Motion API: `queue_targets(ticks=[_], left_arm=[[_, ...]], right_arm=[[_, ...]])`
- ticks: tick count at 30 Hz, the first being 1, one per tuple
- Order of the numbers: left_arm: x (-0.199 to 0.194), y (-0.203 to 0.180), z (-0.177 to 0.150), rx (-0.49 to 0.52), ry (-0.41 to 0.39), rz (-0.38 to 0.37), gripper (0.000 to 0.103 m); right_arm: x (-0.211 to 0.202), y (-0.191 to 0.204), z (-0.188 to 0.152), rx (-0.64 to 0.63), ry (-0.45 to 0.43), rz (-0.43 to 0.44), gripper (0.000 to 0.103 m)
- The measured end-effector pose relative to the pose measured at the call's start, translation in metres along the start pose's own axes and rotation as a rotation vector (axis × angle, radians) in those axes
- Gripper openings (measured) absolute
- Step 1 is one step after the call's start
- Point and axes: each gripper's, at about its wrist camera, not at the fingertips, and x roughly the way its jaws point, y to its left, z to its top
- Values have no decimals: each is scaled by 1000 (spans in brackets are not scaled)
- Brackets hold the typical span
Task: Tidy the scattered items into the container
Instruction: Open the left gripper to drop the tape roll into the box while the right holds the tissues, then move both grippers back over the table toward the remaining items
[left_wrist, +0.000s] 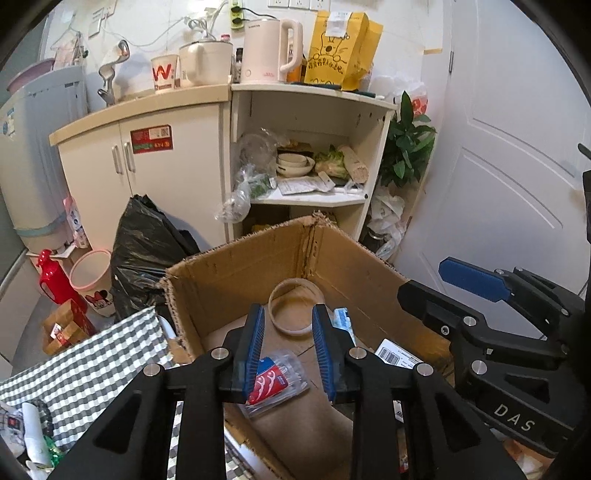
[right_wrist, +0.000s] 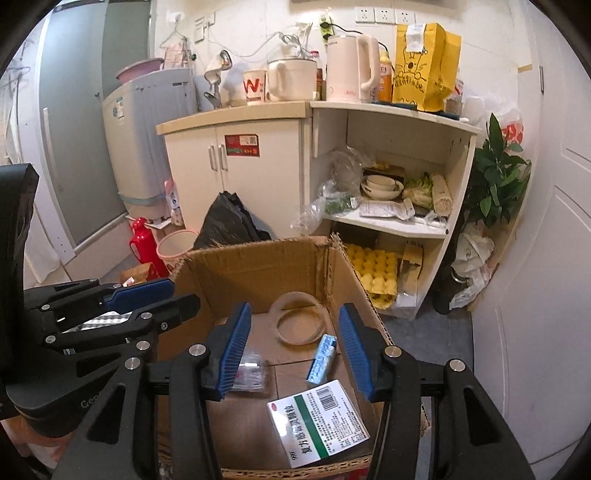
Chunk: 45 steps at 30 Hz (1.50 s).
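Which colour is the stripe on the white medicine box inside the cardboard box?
Green. The medicine box shows it best in the right wrist view.

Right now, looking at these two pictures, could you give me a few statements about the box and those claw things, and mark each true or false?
1. The cardboard box holds a tape ring. True.
2. The right gripper clamps the medicine packet. False: it is open and empty; the packet lies in the box.
3. The left gripper is open. True.
4. The box is empty. False: a tape ring, cotton swab pack and small blue box lie inside.
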Motion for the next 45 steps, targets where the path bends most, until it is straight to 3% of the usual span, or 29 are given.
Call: queue_targets(ticks=[12,21,25,28,32,39,45], left_arm=[[-42,12,-6,-14,-44,54,29],[-79,35,-21,-21,-73,161,29],[-97,46,-31,-34,-94,220,44],[-112,56,-38,-52,-111,269,45],[-133,75,-47,-98,-131,371,57],[-168,104,-62,-151,-150,457,68],[-203,129,-75,-203,-192,537,86]], right_arm=[[-30,25,5,-16,-54,26,50],[-45,52,-1,-32,-79,59,54],[-52,70,-2,-46,-89,85,55],[-55,82,-2,-57,-97,101,55],[-63,102,-1,-77,-109,132,56],[-75,138,-1,-114,-130,185,58],[-81,168,-1,-142,-144,228,62]])
